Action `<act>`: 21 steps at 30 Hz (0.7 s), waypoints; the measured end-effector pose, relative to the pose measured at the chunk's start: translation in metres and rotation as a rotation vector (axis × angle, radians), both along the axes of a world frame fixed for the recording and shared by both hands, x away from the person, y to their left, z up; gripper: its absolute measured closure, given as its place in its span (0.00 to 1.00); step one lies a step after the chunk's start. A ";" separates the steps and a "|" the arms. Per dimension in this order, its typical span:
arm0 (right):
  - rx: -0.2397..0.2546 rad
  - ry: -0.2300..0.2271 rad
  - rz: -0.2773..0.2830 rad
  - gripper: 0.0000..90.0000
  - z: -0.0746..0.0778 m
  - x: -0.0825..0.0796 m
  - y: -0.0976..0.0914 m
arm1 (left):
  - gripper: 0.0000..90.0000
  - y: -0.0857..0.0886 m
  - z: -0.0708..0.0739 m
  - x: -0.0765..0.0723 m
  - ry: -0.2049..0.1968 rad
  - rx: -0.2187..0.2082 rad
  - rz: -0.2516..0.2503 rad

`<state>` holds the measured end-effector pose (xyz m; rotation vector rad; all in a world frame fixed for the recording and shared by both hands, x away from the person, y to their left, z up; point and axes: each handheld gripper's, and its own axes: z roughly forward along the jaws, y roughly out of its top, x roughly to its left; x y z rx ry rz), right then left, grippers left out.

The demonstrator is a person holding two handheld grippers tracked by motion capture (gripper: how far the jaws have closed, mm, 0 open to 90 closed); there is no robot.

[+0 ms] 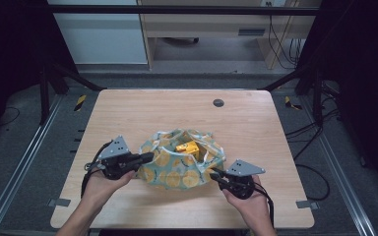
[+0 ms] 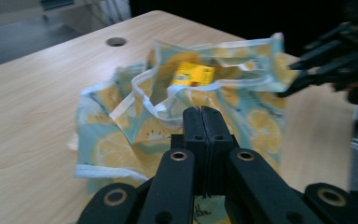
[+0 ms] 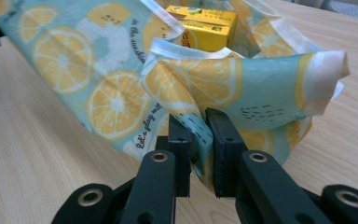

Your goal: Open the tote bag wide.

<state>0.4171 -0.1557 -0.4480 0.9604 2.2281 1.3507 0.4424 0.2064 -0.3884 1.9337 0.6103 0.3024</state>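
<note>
Bag: a lemon-print cloth bag [image 1: 177, 164] is seen mid-bench [image 1: 128, 113], mouth open | Contents: a yellow carton [image 1: 187, 146] is held inside | Left gripper [image 1: 150, 156]: jaws pressed together, the bag's left edge apparently pinched | Right gripper [image 1: 212, 173]: narrowed on the cloth of the right edge.

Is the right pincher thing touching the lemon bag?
Touching. In the right gripper view, the right gripper has its two black jaws pinched on a fold of the lemon bag, with the cloth squeezed between them.
</note>
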 end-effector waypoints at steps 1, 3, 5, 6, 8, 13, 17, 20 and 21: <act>-0.003 0.007 -0.004 0.89 -0.001 0.000 -0.001 | 1.00 -0.001 -0.002 -0.004 0.004 -0.001 -0.021; -0.006 0.009 -0.005 0.88 -0.002 0.001 -0.001 | 1.00 -0.002 -0.008 -0.012 0.011 0.005 -0.051; -0.014 0.019 -0.008 0.86 -0.004 0.001 -0.002 | 1.00 -0.002 -0.016 -0.020 0.021 0.010 -0.077; -0.014 0.019 -0.008 0.86 -0.004 0.001 -0.002 | 1.00 -0.001 -0.020 -0.023 0.023 0.014 -0.086; -0.027 0.022 -0.013 0.79 -0.004 0.002 -0.001 | 1.00 0.000 -0.028 -0.029 0.031 0.030 -0.103; -0.027 0.023 -0.031 0.67 -0.003 0.002 -0.001 | 1.00 0.000 -0.050 -0.034 0.057 0.107 -0.119; -0.034 0.020 -0.044 0.49 0.000 -0.002 -0.001 | 1.00 0.003 -0.063 -0.032 0.081 0.155 -0.111; -0.043 0.019 -0.057 0.36 0.001 -0.005 -0.004 | 1.00 0.006 -0.072 -0.032 0.093 0.197 -0.104; -0.044 0.011 -0.064 0.31 0.001 -0.006 -0.004 | 1.00 0.006 -0.074 -0.032 0.094 0.209 -0.104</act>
